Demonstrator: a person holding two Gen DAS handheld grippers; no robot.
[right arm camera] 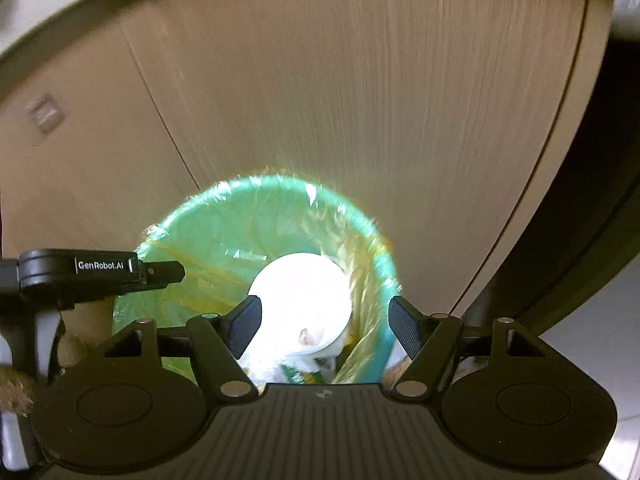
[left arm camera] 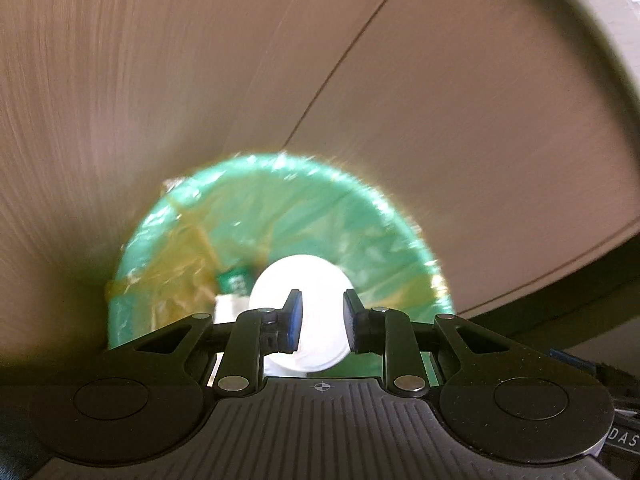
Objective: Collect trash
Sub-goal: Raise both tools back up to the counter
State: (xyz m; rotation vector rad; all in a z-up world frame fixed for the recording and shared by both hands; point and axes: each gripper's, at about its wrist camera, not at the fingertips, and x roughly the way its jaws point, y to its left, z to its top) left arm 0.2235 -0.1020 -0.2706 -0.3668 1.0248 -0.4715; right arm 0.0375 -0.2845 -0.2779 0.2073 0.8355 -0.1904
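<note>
Fingers: right gripper [right arm camera: 325,326] released, wide apart, nothing between; left gripper [left arm camera: 322,322] parted with a gap, nothing visibly pinched, above the bin.
Cup: white paper cup [right arm camera: 300,300] lies inside the bin, mouth up, on other scraps.
Handling: likely light, thin-walled, easily crushed; pinch across the rim.
Bin: green bin [right arm camera: 180,232] with a loose, slippery-looking liner; lift the liner by its edge.
Cabinet: wood panel [right arm camera: 360,80] behind the bin.

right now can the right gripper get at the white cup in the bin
Probably yes. The right gripper is open above the green-lined bin, and the white cup lies on top of the trash with nothing covering it.
</note>
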